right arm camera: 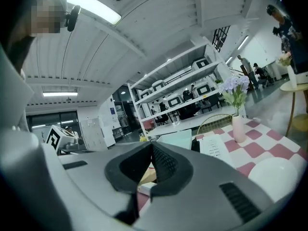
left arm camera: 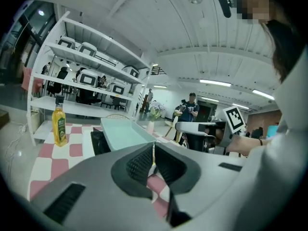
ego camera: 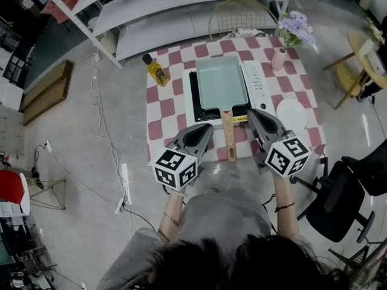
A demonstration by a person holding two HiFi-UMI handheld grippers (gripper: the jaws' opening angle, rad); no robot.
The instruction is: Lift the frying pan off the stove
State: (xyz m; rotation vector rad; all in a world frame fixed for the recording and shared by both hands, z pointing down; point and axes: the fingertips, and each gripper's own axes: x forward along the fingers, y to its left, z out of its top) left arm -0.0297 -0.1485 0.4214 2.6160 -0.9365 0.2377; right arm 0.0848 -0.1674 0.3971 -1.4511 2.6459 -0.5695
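Note:
A pale green rectangular frying pan (ego camera: 221,82) sits on a black-topped white stove (ego camera: 254,80) on the checked table. Its wooden handle (ego camera: 229,139) points toward me, between the two grippers. My left gripper (ego camera: 208,127) hovers just left of the handle, shut and empty. To the handle's right, my right gripper (ego camera: 250,113) is shut with nothing in it. In the left gripper view the pan (left arm camera: 122,132) lies ahead of the closed left gripper (left arm camera: 153,150). The right gripper view shows the closed right gripper (right arm camera: 151,146) with the pan (right arm camera: 178,139) behind.
A yellow oil bottle (ego camera: 157,70) stands at the table's left edge. A pink vase with purple flowers (ego camera: 280,56) is at the back right, a white plate (ego camera: 291,113) at the right. A wire basket (ego camera: 242,20) and shelves lie behind; a black chair (ego camera: 338,192) is at my right.

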